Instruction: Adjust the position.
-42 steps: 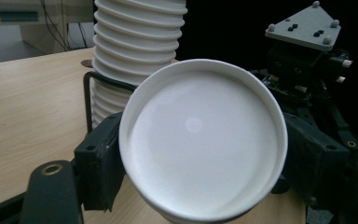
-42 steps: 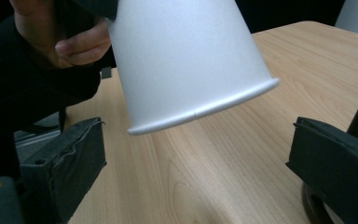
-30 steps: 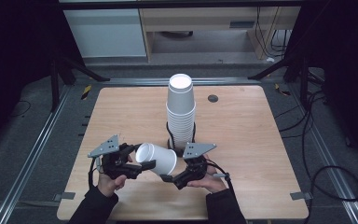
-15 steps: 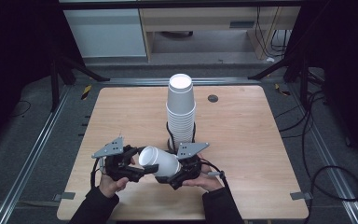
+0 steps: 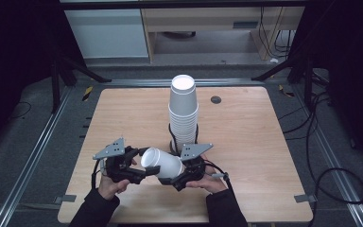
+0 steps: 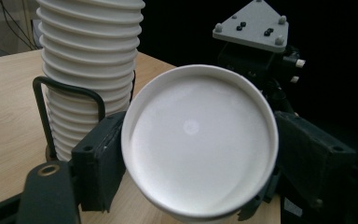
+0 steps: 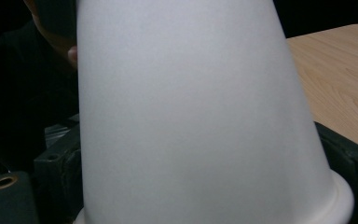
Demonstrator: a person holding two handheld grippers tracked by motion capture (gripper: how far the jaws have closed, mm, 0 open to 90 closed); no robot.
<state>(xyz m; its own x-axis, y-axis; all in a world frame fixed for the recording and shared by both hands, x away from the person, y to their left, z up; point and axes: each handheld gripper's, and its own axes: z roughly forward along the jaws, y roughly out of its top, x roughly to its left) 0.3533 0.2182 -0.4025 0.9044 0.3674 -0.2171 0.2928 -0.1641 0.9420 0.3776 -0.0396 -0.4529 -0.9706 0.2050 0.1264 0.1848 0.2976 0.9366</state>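
Holding: single white cup [image 5: 163,163] lies on its side, in the air over the worktop's [image 5: 246,142] near edge, between the two grippers.
Cup bottom: faces the left gripper [image 5: 134,170]; seen as a round disc in the left gripper view [image 6: 198,140].
Right gripper [image 5: 182,176]: jaws clamped on the cup at its rim end; rim bead visible in the right gripper view [image 7: 200,116].
Left gripper jaws: black blocks sit on either side of the cup's base; cannot tell if they grip it.
Cup stack [image 5: 183,111]: upside-down, in a black wire holder [image 6: 67,107], mid-worktop, just behind the grippers.
Hands: one on each gripper, at the near edge.
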